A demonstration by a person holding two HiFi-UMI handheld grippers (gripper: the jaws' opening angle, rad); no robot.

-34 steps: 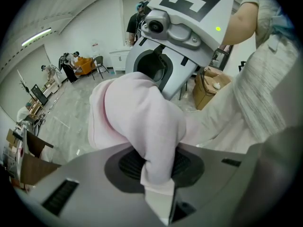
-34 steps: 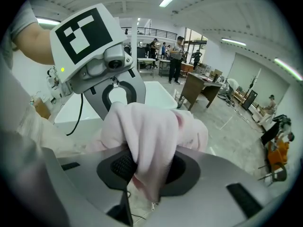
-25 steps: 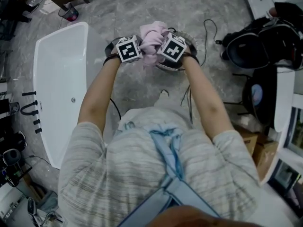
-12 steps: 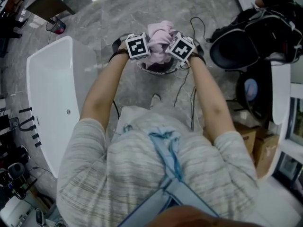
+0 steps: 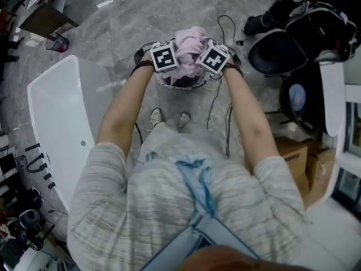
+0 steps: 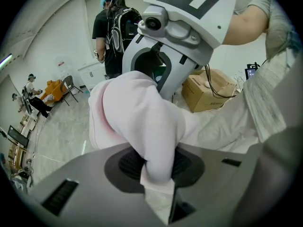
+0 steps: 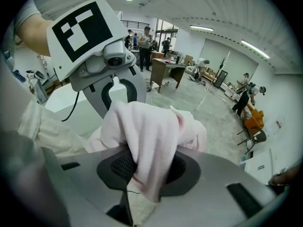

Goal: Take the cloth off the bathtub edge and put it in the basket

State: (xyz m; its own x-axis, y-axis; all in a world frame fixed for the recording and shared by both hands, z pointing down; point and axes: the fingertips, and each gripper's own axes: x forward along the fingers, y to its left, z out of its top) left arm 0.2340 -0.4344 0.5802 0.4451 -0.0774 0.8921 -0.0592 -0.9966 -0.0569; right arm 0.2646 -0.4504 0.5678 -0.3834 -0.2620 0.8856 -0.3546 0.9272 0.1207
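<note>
**Two grippers hold the pink cloth over the basket**

Both grippers have hold of one pale pink towelling cloth [image 5: 189,43], which is bunched into a soft lump between them. In the left gripper view, the left gripper [image 6: 155,167] has its fingers [image 6: 130,163] pinching a thick fold of the fabric. The fold fills the narrow gap between the ribbed black pads, and a tail of it hangs out below. In the right gripper view, the right gripper [image 7: 147,168] pinches another fold the same way, with the cloth draped over and between its fingers [image 7: 122,167]. Each gripper view also shows the other gripper just behind the lump, with its marker cube on top.

From the head view, the two marker cubes sit side by side at the ends of outstretched arms, with the cloth rising between them. Directly beneath lies a round dark basket [image 5: 192,84] on the grey marbled floor [image 5: 130,16]. Its rim shows below and beside the grippers. Whether the cloth touches the basket cannot be told.

A white bathtub [image 5: 53,123] stands well apart to the left, and the cloth is no longer on its edge. A thin black cable [image 5: 217,97] trails across the floor beside the basket. Black bags [image 5: 304,21] lie at the upper right.
</note>
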